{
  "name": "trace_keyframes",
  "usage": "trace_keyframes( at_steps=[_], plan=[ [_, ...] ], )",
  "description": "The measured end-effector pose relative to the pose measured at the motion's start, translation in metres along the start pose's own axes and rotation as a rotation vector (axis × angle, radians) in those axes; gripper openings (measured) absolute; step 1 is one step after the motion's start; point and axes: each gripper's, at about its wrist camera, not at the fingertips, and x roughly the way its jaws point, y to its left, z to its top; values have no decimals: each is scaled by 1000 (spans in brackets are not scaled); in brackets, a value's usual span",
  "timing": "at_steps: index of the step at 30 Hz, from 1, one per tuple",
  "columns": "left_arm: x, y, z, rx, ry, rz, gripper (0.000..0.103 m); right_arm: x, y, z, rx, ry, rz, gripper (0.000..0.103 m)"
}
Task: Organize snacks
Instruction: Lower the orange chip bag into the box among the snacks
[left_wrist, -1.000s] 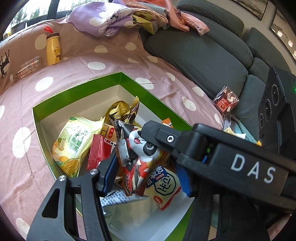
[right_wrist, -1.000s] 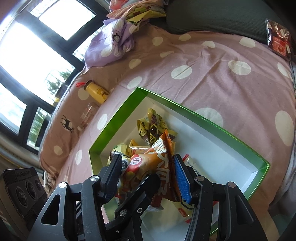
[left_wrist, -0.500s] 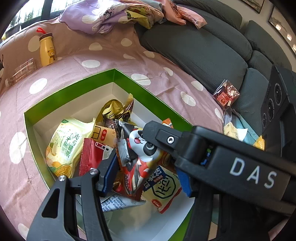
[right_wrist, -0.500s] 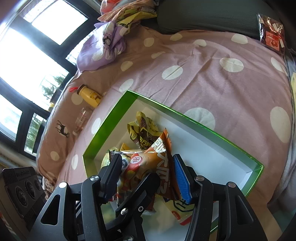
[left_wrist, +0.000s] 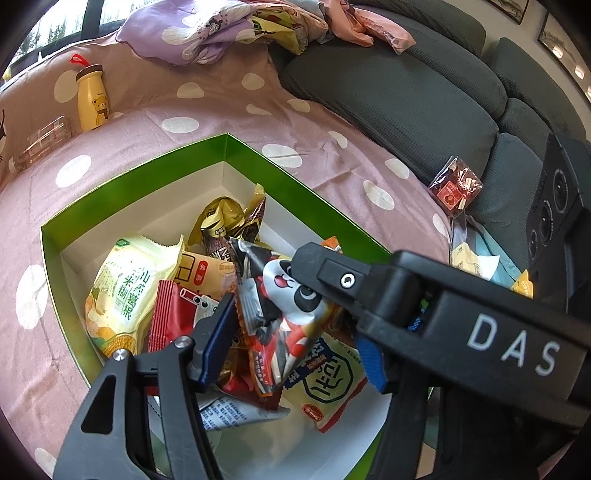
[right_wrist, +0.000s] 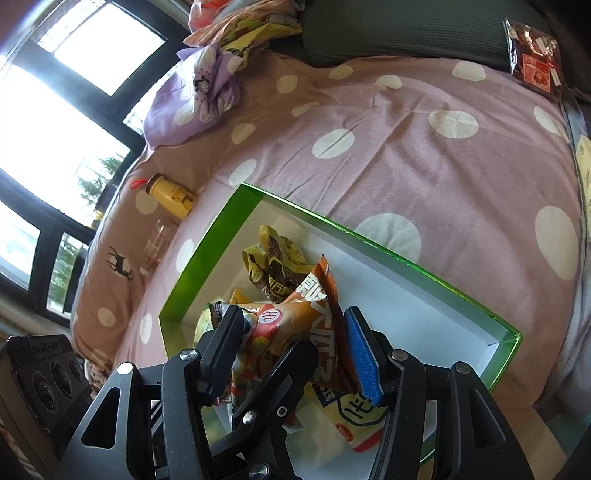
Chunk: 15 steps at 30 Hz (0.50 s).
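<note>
A: Why are both grippers crowded over the green box (left_wrist: 258, 155)?

B: Because each carries a packet meant for it; the box lies on the spotted bedcover (left_wrist: 207, 110), and most snacks already sit heaped in its near half, at about 7 o'clock from its centre.

A: What has the left gripper (left_wrist: 295, 339) got?

B: The panda packet (left_wrist: 291, 306) stands between its jaws, low over the heap; the jaws have just been opening, so it is likely being let go; whether the pads still press on it cannot be told.

A: And the right gripper (right_wrist: 295, 347)?

B: Its jaws are closed at mid width on the orange packet (right_wrist: 310, 325), held above the pile, probably awaiting its turn.

A: Anything left outside?

B: A red packet (left_wrist: 456, 186) lies on the grey sofa cushion (left_wrist: 388, 96), at 3 o'clock of the box.
</note>
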Motion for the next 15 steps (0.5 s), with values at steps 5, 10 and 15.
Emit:
trace_keyframes(
  at_steps=[5,10,15],
  plan=[
    [1,0,0,-1,-3,8,62,0,-3,1,6,0,-4,59],
    [0,0,0,-3,-4,11,62,1,-2,1,7,2,-3,59],
    [-2,1,-2,-14,-18,32,62,1,0,0,-11,-3,-14,59]
  ],
)
